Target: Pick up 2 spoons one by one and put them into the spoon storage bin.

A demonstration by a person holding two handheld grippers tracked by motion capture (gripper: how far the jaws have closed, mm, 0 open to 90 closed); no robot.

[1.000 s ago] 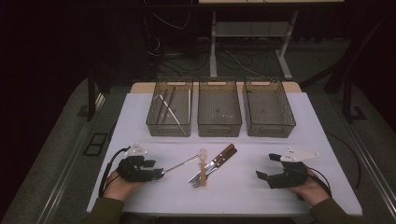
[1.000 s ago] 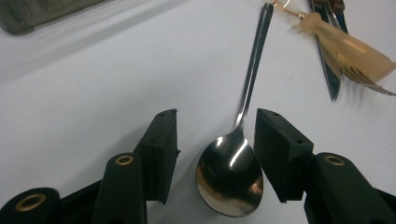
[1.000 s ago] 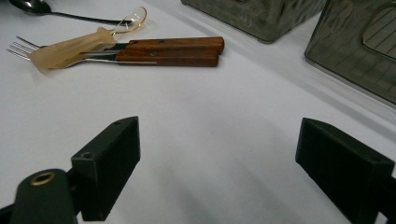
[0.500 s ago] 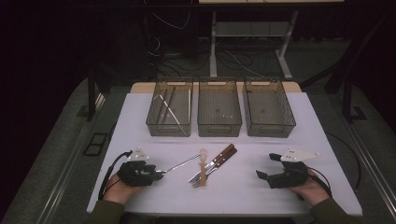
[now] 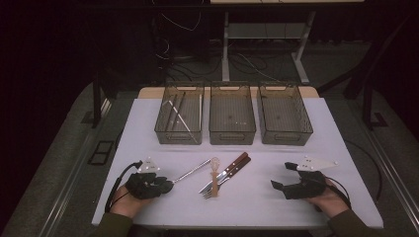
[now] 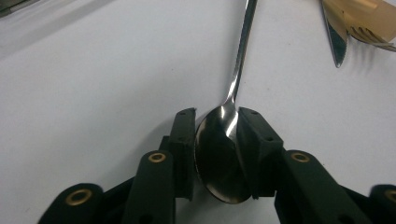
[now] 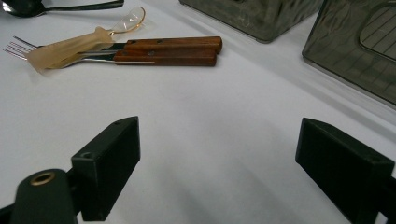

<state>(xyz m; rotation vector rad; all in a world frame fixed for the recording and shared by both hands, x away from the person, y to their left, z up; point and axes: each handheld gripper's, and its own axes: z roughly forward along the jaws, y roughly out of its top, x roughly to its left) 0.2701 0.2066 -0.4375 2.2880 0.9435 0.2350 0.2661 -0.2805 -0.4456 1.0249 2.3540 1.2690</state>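
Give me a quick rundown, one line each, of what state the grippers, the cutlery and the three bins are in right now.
left gripper: jaws have just been closing, pads now against the spoon's bowl.
spoon: flat on the table, bowl between the jaws.
right gripper: open, nothing between the jaws.
wooden-handled cutlery: lying loose on the table.
translucent utensil: lying across them.
left bin: holds thin utensils.
middle bin: looks empty.
right bin: looks empty.

Your high view looks down across the tabletop (image 5: 257,197); both gripper views skim close above it, sharing the wooden-handled cutlery (image 7: 168,50).
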